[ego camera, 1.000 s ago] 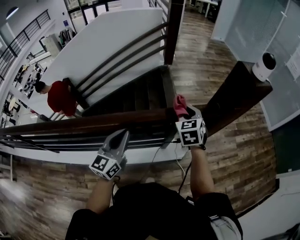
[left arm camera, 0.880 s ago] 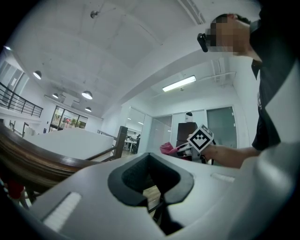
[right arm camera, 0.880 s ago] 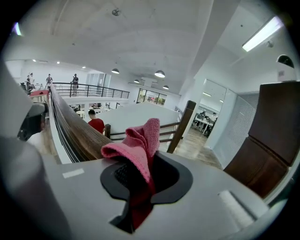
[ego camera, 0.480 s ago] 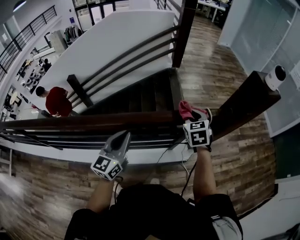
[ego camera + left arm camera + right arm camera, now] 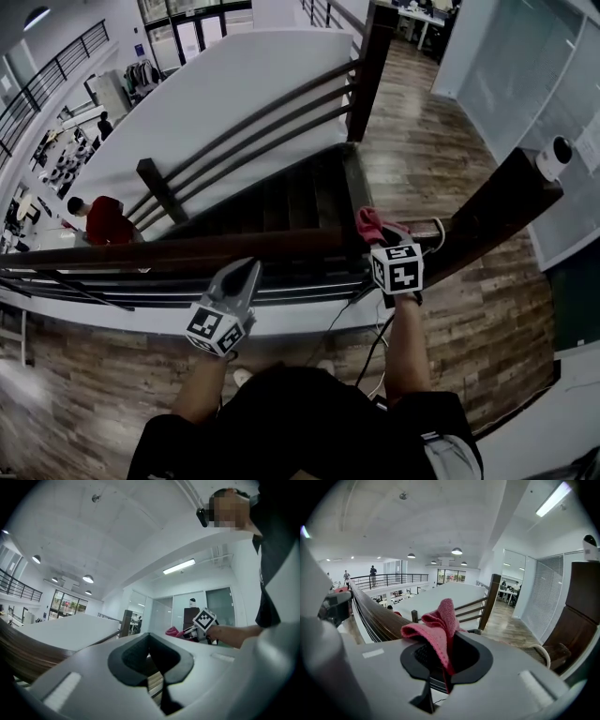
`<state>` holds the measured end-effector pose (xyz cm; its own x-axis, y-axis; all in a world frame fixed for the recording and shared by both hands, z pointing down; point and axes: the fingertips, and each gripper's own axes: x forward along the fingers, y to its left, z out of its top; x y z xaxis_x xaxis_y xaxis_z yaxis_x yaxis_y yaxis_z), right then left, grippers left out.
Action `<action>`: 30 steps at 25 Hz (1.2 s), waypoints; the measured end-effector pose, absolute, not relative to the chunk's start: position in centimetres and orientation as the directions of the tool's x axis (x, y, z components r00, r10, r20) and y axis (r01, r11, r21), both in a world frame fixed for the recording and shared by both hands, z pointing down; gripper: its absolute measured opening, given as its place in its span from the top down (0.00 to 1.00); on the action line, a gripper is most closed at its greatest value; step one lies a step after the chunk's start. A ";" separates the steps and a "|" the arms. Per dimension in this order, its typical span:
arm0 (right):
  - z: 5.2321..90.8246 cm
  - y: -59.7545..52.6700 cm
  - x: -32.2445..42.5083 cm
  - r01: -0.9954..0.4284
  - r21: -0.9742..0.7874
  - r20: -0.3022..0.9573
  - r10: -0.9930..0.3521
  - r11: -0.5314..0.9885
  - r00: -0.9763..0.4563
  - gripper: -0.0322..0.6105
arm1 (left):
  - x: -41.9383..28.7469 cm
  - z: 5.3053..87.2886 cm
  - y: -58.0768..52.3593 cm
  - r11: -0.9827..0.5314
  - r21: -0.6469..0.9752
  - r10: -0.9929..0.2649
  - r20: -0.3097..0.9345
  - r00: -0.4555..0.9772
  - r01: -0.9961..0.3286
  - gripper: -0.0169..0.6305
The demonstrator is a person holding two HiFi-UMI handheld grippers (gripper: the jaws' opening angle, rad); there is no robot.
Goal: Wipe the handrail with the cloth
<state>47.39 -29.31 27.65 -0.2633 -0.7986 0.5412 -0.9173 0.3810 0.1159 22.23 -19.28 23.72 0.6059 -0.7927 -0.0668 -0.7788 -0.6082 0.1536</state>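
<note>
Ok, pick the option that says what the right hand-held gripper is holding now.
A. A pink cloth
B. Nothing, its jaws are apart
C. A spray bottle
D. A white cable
A: in the right gripper view, the right hand-held gripper has its jaws closed on the pink cloth, which bunches up above them beside the dark wooden handrail.

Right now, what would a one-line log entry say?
right claw: shut on cloth | cloth: by handrail | left claw: shut, empty
</note>
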 end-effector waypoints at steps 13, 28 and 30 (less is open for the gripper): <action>27.9 -29.1 41.8 -0.894 0.085 0.545 -0.772 0.440 -0.327 0.87 | 18.6 23.9 -18.7 -0.572 0.172 -0.819 -0.085 0.567 -0.802 0.98; 27.9 -28.1 34.3 -0.849 0.067 0.545 -0.732 0.524 -0.409 0.87 | 12.5 24.1 -17.3 -0.507 0.191 -0.862 -0.110 0.495 -0.840 0.98; 27.9 -27.9 33.0 -0.838 0.063 0.543 -0.723 0.542 -0.426 0.87 | 11.5 24.2 -17.1 -0.497 0.197 -0.868 -0.106 0.486 -0.845 0.98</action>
<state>33.01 -27.93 27.88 -0.4265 -0.7230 0.5434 -0.8382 0.5418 0.0630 11.52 -17.11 24.23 0.4857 -0.8677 -0.1057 -0.8451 -0.4970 0.1968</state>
